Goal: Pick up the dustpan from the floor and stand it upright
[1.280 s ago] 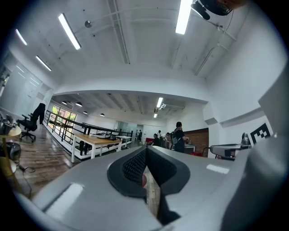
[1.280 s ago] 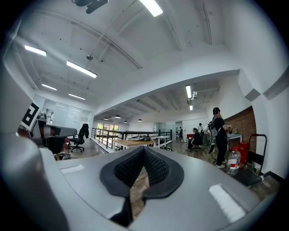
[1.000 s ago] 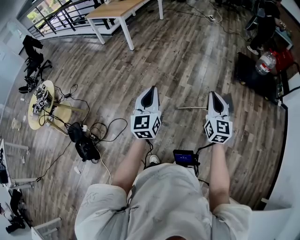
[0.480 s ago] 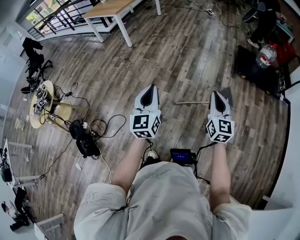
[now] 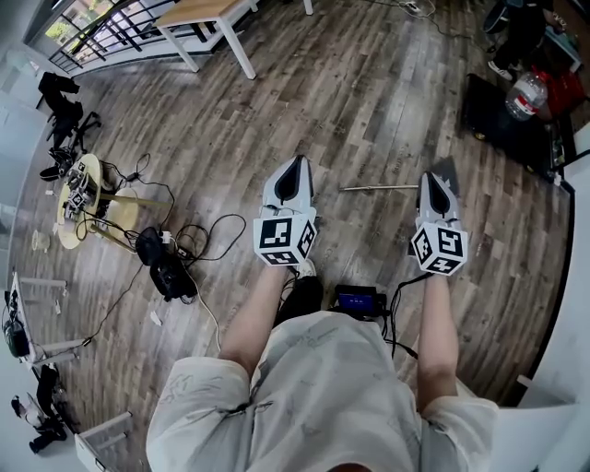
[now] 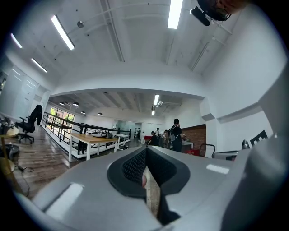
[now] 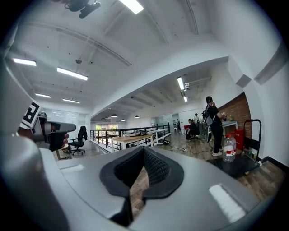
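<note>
The dustpan lies on the wood floor, its thin handle (image 5: pixel 376 188) running left from a grey pan (image 5: pixel 448 171) that my right gripper partly hides. In the head view my left gripper (image 5: pixel 295 164) hangs level over the floor left of the handle's end, its jaws shut on nothing. My right gripper (image 5: pixel 434 180) is level too, above the pan's near edge, also shut and empty. In the left gripper view the left gripper (image 6: pixel 145 152) has its pads together. The right gripper view shows the right gripper (image 7: pixel 144 153) with pads together as well. Neither gripper view shows the dustpan.
A black cart (image 5: pixel 505 118) with a water bottle (image 5: pixel 526 90) stands at the right. Tangled cables and a black bag (image 5: pixel 166 272) lie to the left, beside a round stool (image 5: pixel 81 205). A wooden table (image 5: pixel 207 17) is at the far top. A small device (image 5: pixel 355 300) lies by my feet.
The whole floor has shifted in the head view: table, cart and dustpan handle slid toward the top edge. Both grippers moved together, still side by side and shut.
</note>
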{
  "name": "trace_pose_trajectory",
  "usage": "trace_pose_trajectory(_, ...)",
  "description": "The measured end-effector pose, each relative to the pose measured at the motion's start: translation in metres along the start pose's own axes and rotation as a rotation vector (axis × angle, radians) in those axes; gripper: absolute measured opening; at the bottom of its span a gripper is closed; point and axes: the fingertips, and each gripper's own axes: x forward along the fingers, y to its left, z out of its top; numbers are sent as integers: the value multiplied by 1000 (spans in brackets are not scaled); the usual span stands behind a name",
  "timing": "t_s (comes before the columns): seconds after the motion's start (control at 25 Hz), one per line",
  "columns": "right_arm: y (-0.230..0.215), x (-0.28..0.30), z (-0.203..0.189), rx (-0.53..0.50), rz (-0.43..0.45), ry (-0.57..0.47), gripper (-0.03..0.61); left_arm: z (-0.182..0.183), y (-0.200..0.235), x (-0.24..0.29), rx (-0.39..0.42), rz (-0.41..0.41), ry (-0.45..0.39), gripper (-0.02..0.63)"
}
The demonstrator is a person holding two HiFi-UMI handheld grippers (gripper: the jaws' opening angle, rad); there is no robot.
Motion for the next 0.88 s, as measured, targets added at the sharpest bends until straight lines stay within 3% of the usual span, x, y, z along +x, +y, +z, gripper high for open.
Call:
trace_pose_trajectory(0.16,46,61,-33,-14,-6,10,6,-23,75,26,-8,-13,-12,20)
trace_pose_trajectory(0.36,153,209,-36,-37,-10,39,6,-12,244,97,-35,-24,-15,20)
trace_pose_trajectory(0.88,493,705,-50,-162,-19,96,6,11,786,338,-83,-67,-27,20)
